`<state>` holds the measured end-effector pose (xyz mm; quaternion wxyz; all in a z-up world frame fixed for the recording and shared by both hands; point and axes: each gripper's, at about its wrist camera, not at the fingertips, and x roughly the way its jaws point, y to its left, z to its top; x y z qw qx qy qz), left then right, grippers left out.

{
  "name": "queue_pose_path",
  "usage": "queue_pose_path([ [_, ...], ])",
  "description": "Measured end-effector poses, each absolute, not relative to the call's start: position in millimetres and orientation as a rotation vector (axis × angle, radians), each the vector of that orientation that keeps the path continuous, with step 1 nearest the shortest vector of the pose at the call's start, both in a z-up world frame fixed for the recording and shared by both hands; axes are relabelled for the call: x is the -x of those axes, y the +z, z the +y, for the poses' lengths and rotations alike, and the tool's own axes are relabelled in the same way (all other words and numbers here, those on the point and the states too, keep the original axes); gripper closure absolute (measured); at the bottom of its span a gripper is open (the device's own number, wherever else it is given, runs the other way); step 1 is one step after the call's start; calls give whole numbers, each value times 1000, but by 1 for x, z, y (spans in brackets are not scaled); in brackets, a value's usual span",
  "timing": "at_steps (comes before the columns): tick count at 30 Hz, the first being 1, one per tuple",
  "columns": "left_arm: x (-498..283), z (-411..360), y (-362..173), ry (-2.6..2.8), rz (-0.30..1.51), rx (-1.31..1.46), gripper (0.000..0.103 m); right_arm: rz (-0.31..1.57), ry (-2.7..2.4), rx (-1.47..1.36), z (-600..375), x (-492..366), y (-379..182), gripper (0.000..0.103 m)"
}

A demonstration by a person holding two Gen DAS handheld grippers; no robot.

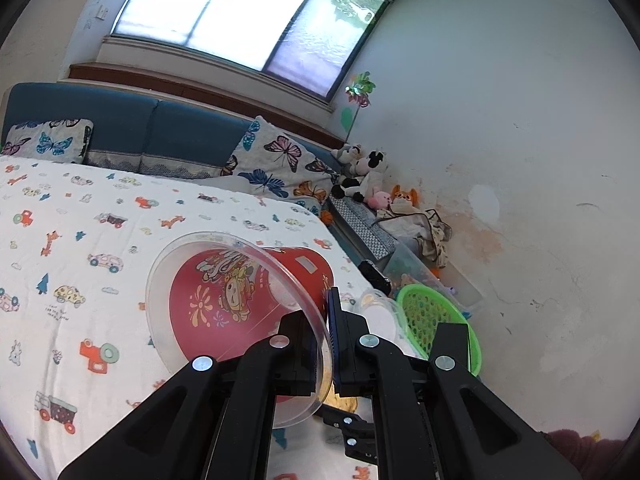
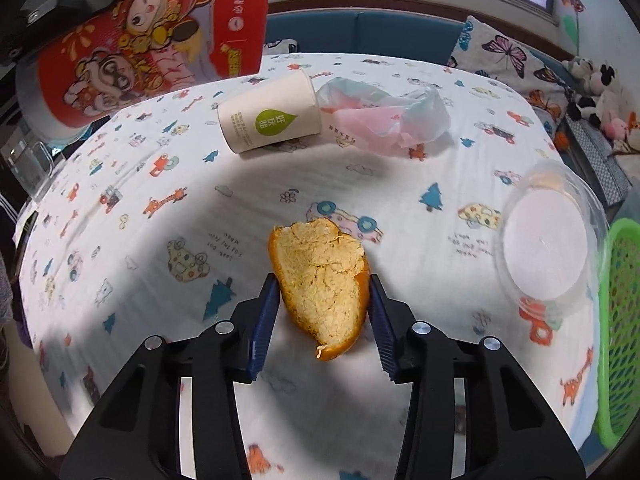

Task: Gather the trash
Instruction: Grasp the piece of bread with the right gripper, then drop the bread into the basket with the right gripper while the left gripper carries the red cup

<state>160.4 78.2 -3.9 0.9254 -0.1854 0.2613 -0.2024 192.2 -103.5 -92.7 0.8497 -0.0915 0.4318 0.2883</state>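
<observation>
Orange peel (image 2: 322, 288) lay on the bed (image 2: 400, 208), long axis running away from the right claw (image 2: 323, 320), clamped at both flanks. Beyond it: paper cup (image 2: 270, 120), plastic bag (image 2: 384, 118). Left claw (image 1: 322, 344) pinched shut on the red bucket (image 1: 240, 300) rim, clamping seen only in left view.

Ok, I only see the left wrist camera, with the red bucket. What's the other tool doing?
Observer: The right tool is shut on a peel, pith side up.
Operator: Is there more trash?
Observer: Yes, a paper cup lies on its side beyond the peel.
Operator: Anything else?
Observer: A crumpled plastic bag sits beside that cup.
</observation>
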Motion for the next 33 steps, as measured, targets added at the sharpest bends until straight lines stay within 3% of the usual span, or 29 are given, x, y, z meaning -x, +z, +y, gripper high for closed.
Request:
queue_pose_path([
  [9, -168, 39, 2, -485, 546, 354, 98, 864, 570, 120, -150, -175, -69, 59],
  [19, -184, -25, 5, -590, 583, 302, 98, 816, 351, 39, -265, -184, -45, 59],
  [33, -216, -138, -7, -719, 689, 187, 98, 891, 80, -64, -406, -221, -75, 57],
])
